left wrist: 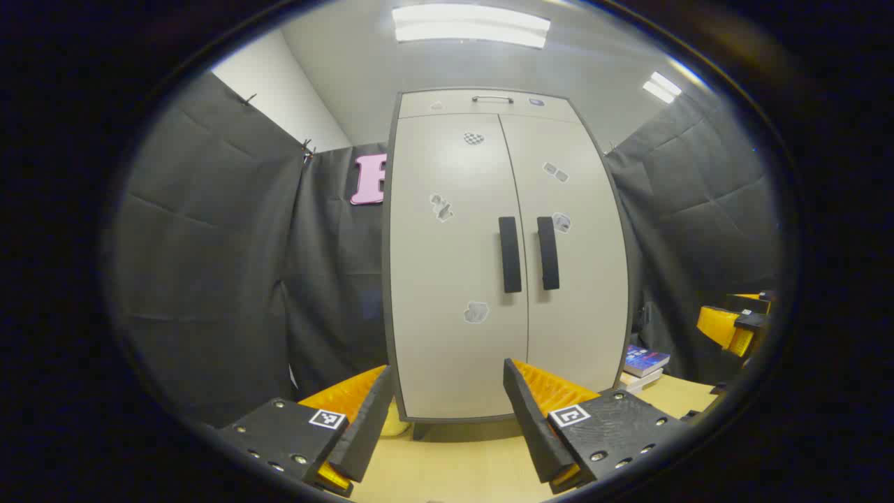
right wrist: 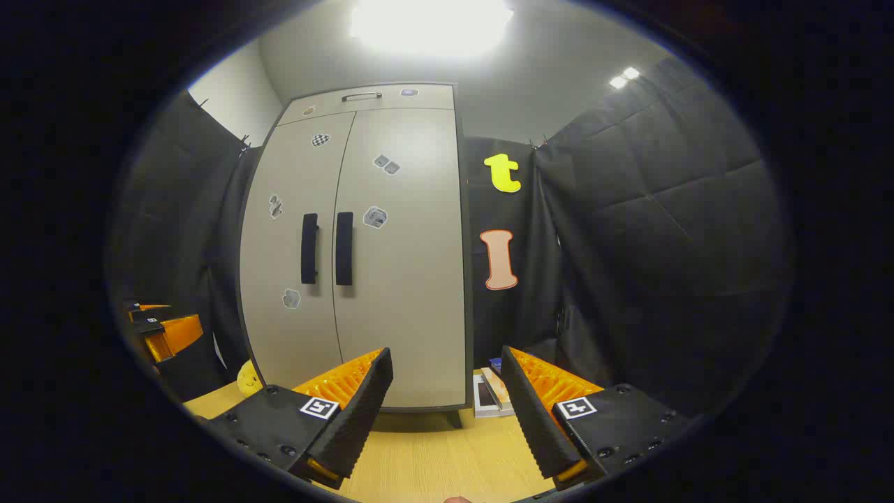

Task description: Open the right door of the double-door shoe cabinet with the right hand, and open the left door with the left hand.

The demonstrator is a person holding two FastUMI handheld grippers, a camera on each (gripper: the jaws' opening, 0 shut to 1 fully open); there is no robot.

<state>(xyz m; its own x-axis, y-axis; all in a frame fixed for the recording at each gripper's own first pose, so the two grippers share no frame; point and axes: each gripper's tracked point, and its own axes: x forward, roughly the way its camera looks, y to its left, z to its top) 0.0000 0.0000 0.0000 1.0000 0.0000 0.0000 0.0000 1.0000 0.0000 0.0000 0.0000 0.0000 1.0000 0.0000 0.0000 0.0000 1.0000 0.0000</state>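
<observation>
Left gripper view: the shoe cabinet (left wrist: 482,265) stands upright on a light wooden table (left wrist: 461,461), straight ahead, both doors closed. The left door (left wrist: 450,279) and right door (left wrist: 576,279) meet at a centre seam, with the left handle (left wrist: 510,254) and right handle (left wrist: 548,253) just beside each other, vertical. Small stickers dot both doors. The left gripper (left wrist: 447,409) hangs before the cabinet's lower edge, fingers spread wide, holding nothing. The right gripper (left wrist: 733,325) appears at the far right edge; whether it is spread cannot be told here. Books (left wrist: 646,363) lie at the cabinet's right foot. Right gripper view: the cabinet (right wrist: 363,251) sits left of centre, doors closed. The right gripper (right wrist: 447,405) is spread, empty, near the cabinet's right corner. The left gripper (right wrist: 164,335) shows at the left edge.
</observation>
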